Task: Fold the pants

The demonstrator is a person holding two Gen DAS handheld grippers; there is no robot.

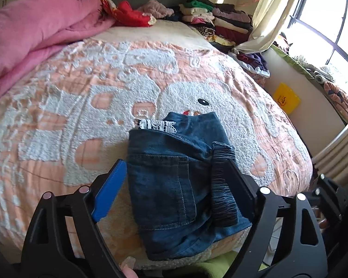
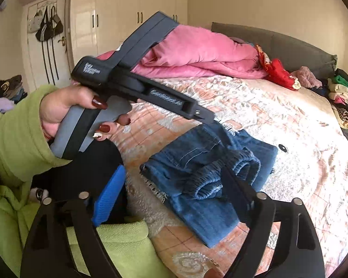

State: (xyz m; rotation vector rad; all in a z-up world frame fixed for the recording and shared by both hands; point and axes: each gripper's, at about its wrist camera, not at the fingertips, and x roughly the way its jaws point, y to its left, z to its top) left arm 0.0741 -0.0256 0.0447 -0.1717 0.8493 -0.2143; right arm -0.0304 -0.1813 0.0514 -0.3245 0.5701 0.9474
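Observation:
Folded blue denim pants [image 1: 174,180] lie on the peach and white bedspread [image 1: 81,97], near its front edge, with the dark elastic waistband [image 1: 222,197] on top at the right. My left gripper [image 1: 176,162] hovers over them, open, its blue pad [image 1: 109,192] to their left and its black finger [image 1: 241,185] over the waistband. The right wrist view shows the same pants [image 2: 220,213] beneath my right gripper [image 2: 172,170], also open, with nothing pinched. A hand [image 2: 65,106] in a green sleeve holds the left tool above the pants.
A pink quilt [image 1: 34,30] is heaped at the back left, red cloth [image 1: 130,14] beside it. Stacks of folded clothes [image 1: 215,20] fill the far right corner by the curtain [image 1: 271,11]. A yellow bag [image 1: 286,99] sits below the window. Wardrobe doors [image 2: 118,18] stand behind the bed.

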